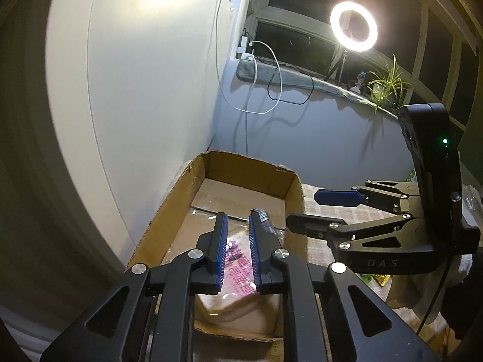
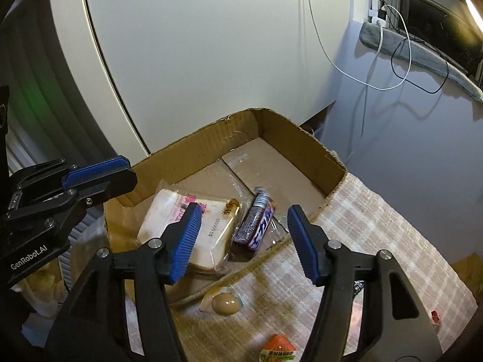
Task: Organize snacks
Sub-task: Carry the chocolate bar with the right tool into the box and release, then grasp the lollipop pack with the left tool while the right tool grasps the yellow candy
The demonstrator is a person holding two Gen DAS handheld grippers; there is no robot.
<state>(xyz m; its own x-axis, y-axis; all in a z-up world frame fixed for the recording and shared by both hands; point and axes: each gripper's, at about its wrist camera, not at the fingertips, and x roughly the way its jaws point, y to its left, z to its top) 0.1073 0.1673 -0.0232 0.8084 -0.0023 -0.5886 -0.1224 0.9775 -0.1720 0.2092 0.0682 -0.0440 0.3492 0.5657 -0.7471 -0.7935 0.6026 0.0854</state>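
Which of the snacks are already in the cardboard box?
Two: the wrapped bread and the purple packet beside it. The brownish pouch and the orange-topped packet lie outside on the checked cloth.

orange-green packet (image 2: 279,350): cut off by bottom edge | bread pack (image 1: 235,274): partly hidden behind left gripper (image 1: 237,238)

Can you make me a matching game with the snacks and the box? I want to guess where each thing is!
Things:
1. bread pack
2. purple bar
3. egg
4. orange packet

Places:
A. on the cloth, right by the box's near wall
B. in the box, right of the bread
C. on the cloth, at the bottom edge of the right wrist view
D. in the box, left side

Pairs: 1-D, 2-B, 3-A, 4-C
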